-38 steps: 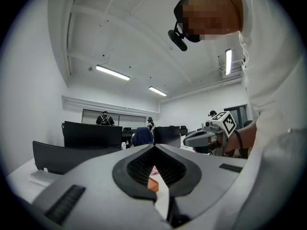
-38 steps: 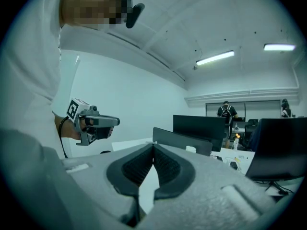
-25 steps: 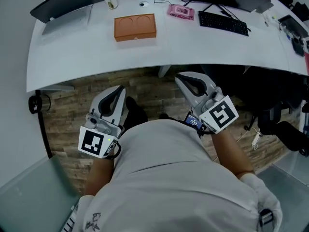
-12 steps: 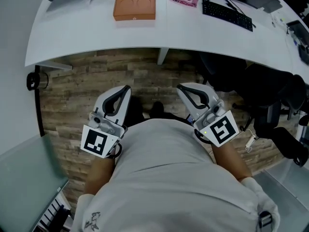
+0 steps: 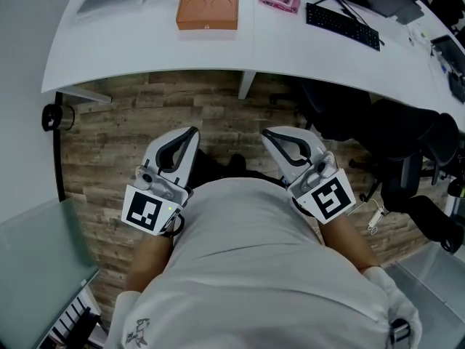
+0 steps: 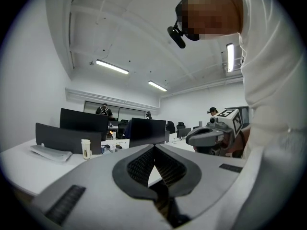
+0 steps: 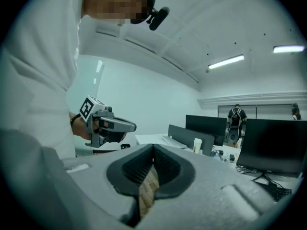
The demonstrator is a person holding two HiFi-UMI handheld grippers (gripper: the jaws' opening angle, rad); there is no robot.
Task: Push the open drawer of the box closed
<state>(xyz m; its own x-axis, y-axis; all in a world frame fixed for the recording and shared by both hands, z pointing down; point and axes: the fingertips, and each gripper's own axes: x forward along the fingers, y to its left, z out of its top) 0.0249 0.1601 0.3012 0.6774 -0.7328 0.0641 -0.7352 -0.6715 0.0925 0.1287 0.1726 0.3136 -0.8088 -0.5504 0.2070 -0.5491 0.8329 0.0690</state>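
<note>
Close to the waist, the left tool (image 5: 189, 135) and right tool (image 5: 269, 134) were both clenched on nothing, hovering over the wood floor (image 5: 131, 122). Way off on the white tabletop (image 5: 131, 49) sat the orange box (image 5: 207, 11), and I couldn't make out its drawer from there. Risk, I'd guess: the box looked light, so an off-centre shove could've slid or spun it instead of closing anything.
</note>
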